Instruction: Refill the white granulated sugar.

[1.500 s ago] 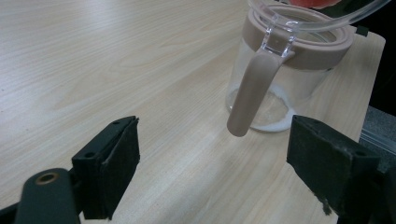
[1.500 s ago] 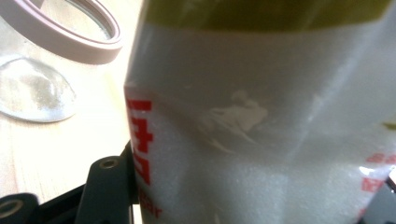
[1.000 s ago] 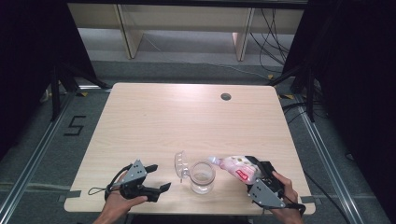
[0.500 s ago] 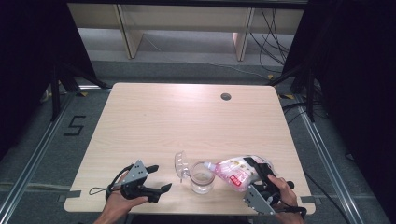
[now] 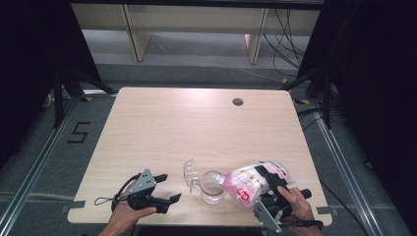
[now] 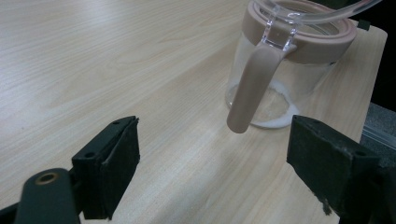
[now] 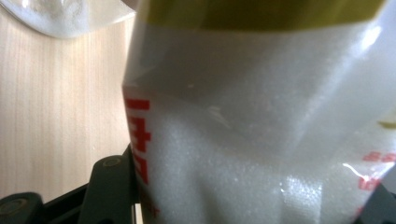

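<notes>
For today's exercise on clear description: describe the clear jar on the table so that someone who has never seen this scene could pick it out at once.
Start at the pale wooden table and go to the middle of its near edge. There stands the jar, between the two hand-held grippers. Unlike the white, red-printed bag tilted against its mouth, it is clear, with a beige rim and handle, an open clear lid and a little white powder inside.
</notes>
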Available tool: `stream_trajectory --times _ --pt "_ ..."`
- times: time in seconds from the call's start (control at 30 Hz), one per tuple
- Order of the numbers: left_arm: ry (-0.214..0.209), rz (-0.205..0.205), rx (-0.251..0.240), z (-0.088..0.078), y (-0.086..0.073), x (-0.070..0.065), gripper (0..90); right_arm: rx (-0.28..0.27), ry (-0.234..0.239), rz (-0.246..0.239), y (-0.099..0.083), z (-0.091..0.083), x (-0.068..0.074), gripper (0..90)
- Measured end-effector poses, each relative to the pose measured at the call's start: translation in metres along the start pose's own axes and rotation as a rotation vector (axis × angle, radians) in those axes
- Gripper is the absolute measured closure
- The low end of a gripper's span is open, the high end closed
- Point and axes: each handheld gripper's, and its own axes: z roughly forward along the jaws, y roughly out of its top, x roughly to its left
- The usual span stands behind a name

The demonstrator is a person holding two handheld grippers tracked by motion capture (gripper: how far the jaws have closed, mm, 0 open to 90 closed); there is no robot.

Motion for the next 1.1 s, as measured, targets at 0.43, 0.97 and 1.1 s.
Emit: stream_trajectory --times 0.43,0.97,1.1 --pt "0.004 -0.006 -0.001 0.001 0.0 -0.001 16.7 0.013 -0.014 -0.113 0.006 0.0 -0.002 43.2" --pt "-0.003 0.0 0.001 0.001 -0.001 -0.001 16.7 0.057 -0.039 -0.238 0.011 0.002 0.001 43.7" --pt "0.005 0.003 0.007 0.001 0.0 -0.001 16.7 0.063 -0.034 -0.226 0.01 0.003 0.004 43.9"
